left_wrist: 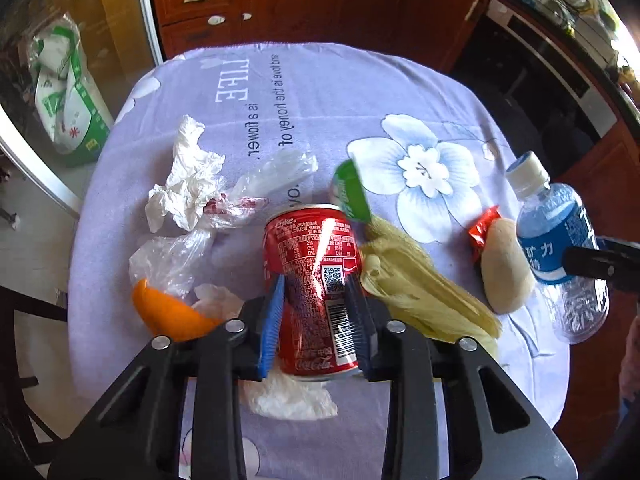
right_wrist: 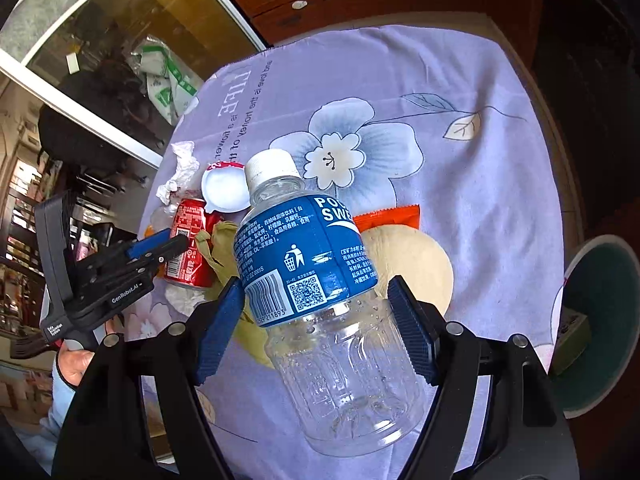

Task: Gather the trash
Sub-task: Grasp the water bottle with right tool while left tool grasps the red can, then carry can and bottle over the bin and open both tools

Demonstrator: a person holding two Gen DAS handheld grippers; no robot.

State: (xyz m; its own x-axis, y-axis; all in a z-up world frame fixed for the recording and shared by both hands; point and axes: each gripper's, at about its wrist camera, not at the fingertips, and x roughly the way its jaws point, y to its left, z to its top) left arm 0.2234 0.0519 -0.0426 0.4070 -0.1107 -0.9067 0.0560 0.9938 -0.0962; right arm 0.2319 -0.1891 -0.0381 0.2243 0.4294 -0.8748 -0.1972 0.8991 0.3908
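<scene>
ribbed blue pads (left_wrist: 273, 320) pinch a dented red can (left_wrist: 316, 288).

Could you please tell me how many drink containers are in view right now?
2. The red cola can sits between the left gripper pads, over the table's near side; the clear bottle is held in the right gripper. Others may hide under the litter.

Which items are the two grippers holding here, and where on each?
The left gripper clamps the red cola can across its lower body. The right gripper holds the clear plastic bottle at mid-body, just below the blue label, lifted off the table.
</scene>
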